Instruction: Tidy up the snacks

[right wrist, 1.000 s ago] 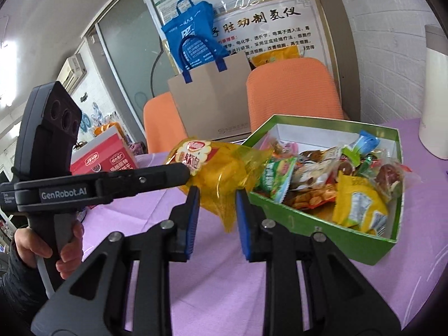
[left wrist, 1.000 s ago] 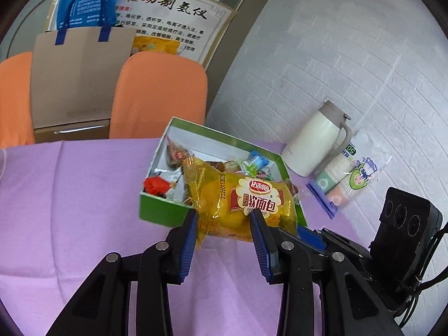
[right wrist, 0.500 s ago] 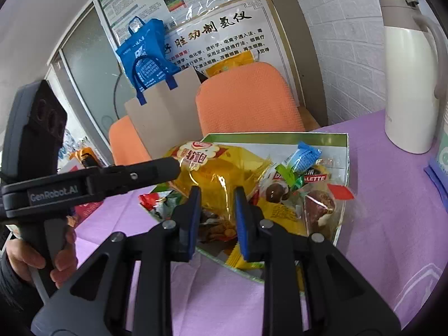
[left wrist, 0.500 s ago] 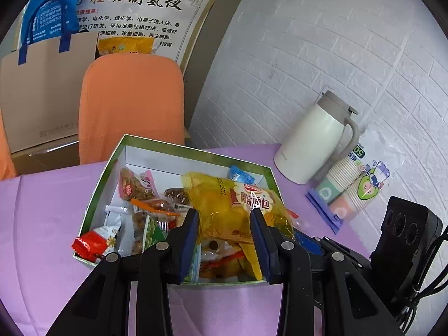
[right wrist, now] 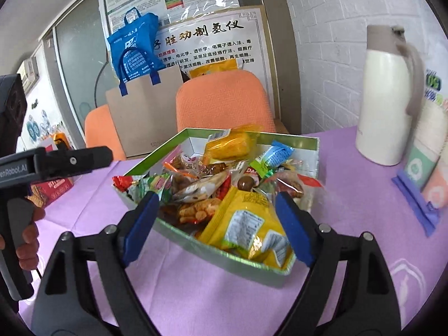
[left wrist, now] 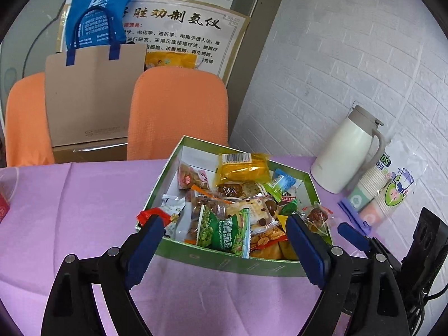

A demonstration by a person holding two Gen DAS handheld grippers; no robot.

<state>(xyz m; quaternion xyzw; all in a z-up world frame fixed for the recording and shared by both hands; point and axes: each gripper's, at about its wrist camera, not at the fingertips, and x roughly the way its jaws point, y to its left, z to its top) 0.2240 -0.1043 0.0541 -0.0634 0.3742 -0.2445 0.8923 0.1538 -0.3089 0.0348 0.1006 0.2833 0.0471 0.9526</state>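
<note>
A green snack box [left wrist: 224, 257] [right wrist: 224, 257] sits on the purple tablecloth, full of mixed snack packets. The yellow bread packet [left wrist: 242, 168] [right wrist: 228, 141] lies at the far end of the box on top of the pile. My left gripper [left wrist: 221, 238] is open and empty, just before the box's near wall. My right gripper [right wrist: 215, 215] is open and empty, over the near corner of the box above a yellow packet [right wrist: 249, 229]. The left gripper's body shows in the right wrist view [right wrist: 70, 162].
A white thermos jug [left wrist: 347, 154] [right wrist: 389, 98] and a bag of paper cups [left wrist: 380, 193] stand right of the box by the brick wall. Two orange chairs [left wrist: 179, 112] and a paper bag [left wrist: 92, 95] are behind the table. A red box [right wrist: 53, 187] lies at the left.
Both grippers opened and let go of the yellow bread packet, which now lies at the far end of the box. Both grippers drew back toward the box's near side.
</note>
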